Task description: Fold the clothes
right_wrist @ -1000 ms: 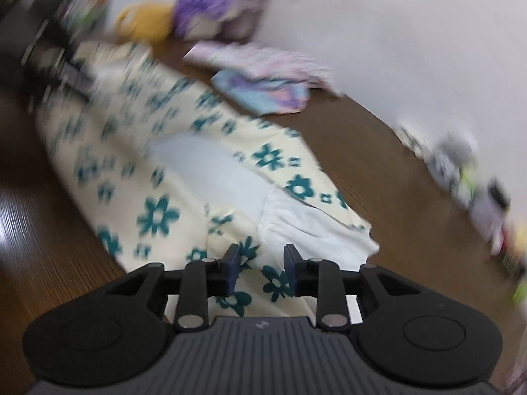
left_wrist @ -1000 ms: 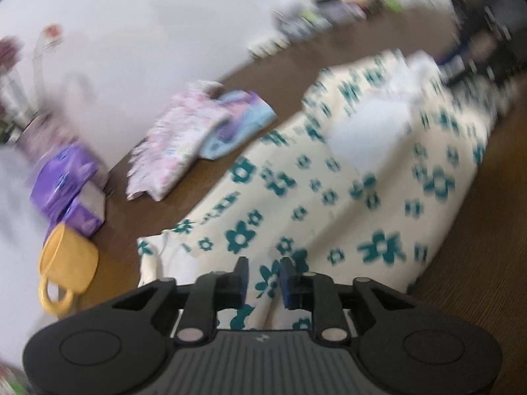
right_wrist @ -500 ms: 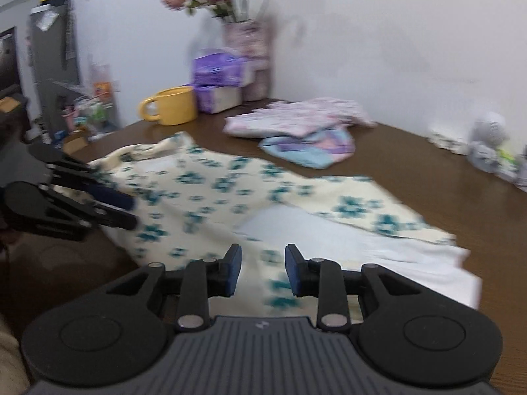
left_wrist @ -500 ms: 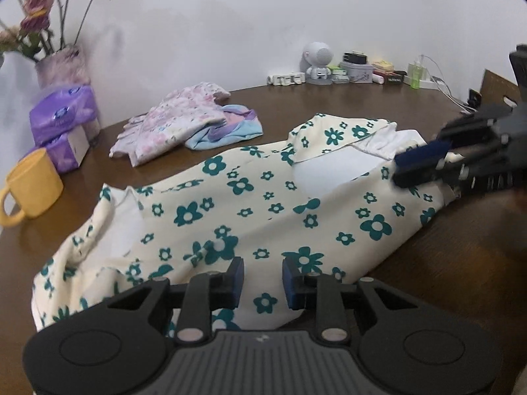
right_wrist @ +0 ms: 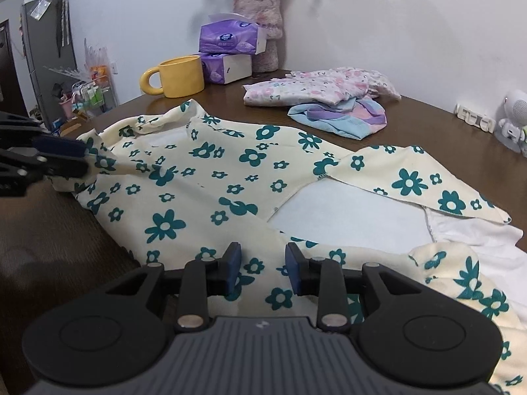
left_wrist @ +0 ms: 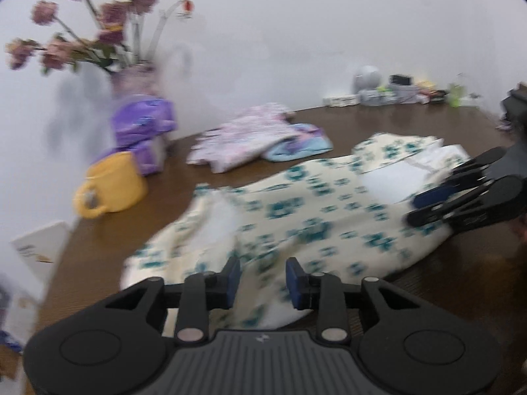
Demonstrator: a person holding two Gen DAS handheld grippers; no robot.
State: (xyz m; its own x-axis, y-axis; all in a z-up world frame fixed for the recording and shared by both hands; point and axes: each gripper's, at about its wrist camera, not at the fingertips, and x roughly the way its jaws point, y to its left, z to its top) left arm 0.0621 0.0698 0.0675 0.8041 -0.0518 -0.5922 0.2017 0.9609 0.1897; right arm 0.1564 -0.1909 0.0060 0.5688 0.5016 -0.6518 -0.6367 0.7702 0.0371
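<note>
A cream garment (right_wrist: 210, 177) with teal flowers lies spread and rumpled across the brown desk (right_wrist: 461, 138), its white inner side showing where a flap is turned back. Using the yellow mug (right_wrist: 179, 77) as landmark: the garment starts just in front of the mug and runs away from it toward the desk's near edge.

The left hand-held gripper (left_wrist: 262, 281) hovers over the garment's end nearest the mug. Its jaws have just been opening and stand apart, with cloth below them but no pinch visible; this view is blurred. The right hand-held gripper (right_wrist: 262, 271) is over the garment's far end from the mug, jaws parted, cloth beneath but not pressed.

Behind the mug stand tissue packs (right_wrist: 230, 46) and a vase (right_wrist: 260, 26). To the mug's right lies a pile of folded clothes (right_wrist: 326, 95).
</note>
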